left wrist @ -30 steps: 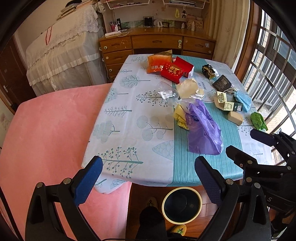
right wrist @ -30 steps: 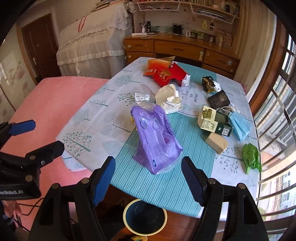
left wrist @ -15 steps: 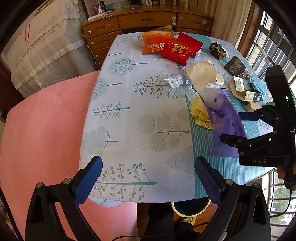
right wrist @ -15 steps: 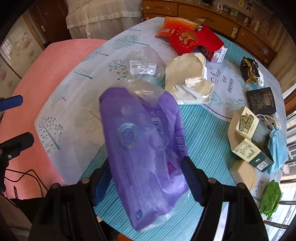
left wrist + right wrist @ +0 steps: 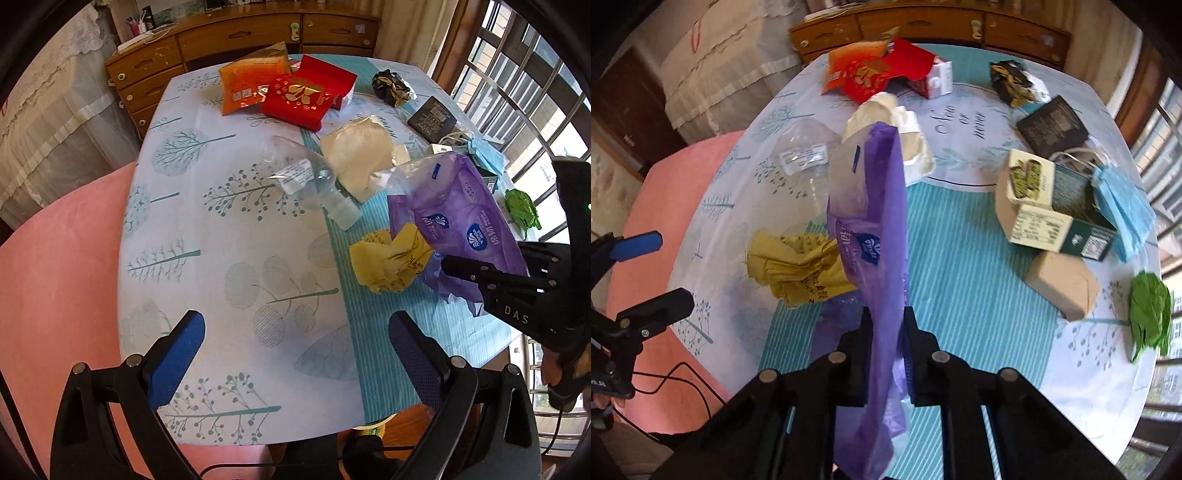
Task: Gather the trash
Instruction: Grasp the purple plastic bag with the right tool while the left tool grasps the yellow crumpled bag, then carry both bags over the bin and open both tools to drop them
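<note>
The right gripper (image 5: 885, 325) is closing its jaws on the purple plastic wrapper (image 5: 875, 236), which stands pinched between them above the teal-striped tablecloth (image 5: 964, 266), just beside a crumpled yellow bag (image 5: 798, 266). The left gripper (image 5: 295, 343) hovers wide and empty over the cloth.

"DAS" on the right gripper (image 5: 517, 291) body; "New", cursive, on the tablecloth (image 5: 960, 125) beyond the right gripper's fingers
</note>
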`<act>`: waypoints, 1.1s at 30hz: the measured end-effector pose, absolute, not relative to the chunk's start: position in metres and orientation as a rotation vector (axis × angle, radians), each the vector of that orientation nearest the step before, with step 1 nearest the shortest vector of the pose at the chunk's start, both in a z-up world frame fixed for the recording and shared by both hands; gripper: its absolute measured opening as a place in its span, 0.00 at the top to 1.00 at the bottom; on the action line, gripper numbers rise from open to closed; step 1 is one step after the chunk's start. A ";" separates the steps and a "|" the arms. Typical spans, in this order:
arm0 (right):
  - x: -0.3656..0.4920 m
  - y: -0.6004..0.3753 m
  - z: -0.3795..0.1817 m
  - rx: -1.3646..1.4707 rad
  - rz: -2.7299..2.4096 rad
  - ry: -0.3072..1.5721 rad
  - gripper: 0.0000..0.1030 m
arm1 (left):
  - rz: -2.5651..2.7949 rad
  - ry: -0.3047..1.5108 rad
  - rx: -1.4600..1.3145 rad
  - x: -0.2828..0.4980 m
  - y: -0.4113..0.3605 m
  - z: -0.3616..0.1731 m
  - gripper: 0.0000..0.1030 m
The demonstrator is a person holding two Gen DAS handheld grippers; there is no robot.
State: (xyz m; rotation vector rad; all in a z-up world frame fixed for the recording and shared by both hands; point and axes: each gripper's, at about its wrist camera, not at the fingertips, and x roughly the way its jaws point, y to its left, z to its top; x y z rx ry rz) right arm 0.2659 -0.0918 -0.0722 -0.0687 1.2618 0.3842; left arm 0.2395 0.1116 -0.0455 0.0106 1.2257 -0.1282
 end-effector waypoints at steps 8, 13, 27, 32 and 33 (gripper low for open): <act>0.244 -0.115 -0.074 -0.019 0.158 1.253 0.88 | -0.249 1.277 -0.042 0.273 0.088 -0.055 0.05; 0.236 -0.117 -0.075 0.034 0.130 1.242 0.88 | -0.360 1.286 -0.015 0.281 0.063 -0.058 0.05; 0.230 -0.118 -0.087 0.097 0.057 1.247 0.88 | -0.603 1.359 0.102 0.291 0.008 -0.106 0.56; 0.229 -0.117 -0.087 0.080 0.068 1.259 0.88 | -0.595 1.320 0.131 0.279 0.015 -0.097 0.58; 0.229 -0.117 -0.087 0.074 0.072 1.264 0.88 | -0.587 1.316 0.135 0.276 0.018 -0.094 0.59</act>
